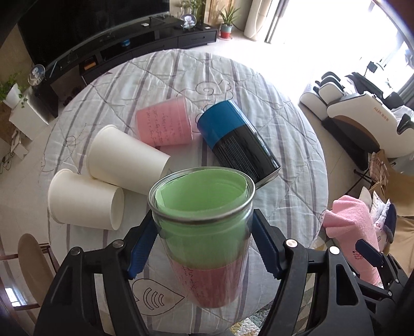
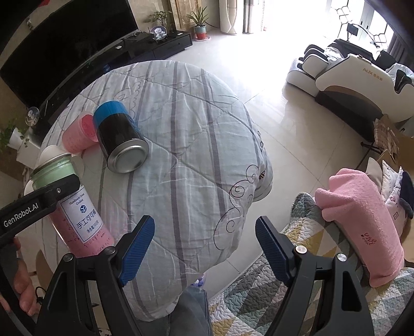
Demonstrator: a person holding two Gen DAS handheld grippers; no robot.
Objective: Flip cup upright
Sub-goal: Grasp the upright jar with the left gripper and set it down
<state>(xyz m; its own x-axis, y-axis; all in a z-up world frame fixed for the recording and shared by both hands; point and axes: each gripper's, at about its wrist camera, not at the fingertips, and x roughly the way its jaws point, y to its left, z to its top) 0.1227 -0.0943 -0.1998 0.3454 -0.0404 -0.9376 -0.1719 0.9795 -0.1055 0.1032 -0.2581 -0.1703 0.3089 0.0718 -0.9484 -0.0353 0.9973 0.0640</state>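
Under me lies the round worktop (image 1: 258, 85), spread with a quilted cloth of pale blue and grey stripes, and beyond its edge a glossy tiled floor (image 2: 284, 108), bright with window glare.

My left fingers (image 1: 204, 232) are closed on the cup (image 1: 204, 222), a clear glass lined green above and pink below. The blue pads press its sides just under the metal rim, and it stands mouth up, tilted a little, near the worktop's close edge. From the right wrist view the same cup (image 2: 75, 206) shows a white label, with my left tool's arm across it. My right fingers (image 2: 204, 237) stand wide apart with nothing between them, over the worktop's near edge, a patterned rug (image 2: 248, 297) below.

Just past the cup lie two white paper cups (image 1: 103, 181) on their sides, touching each other. Right of them a black can with a blue cap (image 1: 238, 139) lies on its side, close behind the glass's rim. Farther on, a pink-lined cup (image 1: 165, 124) lies tipped beside the can's cap.

To the right a pink towel (image 2: 362, 222) is draped over something I cannot make out. Far off stand a white massage chair (image 2: 357, 77), a low black TV stand (image 1: 145, 44) and a potted plant (image 1: 227, 23).
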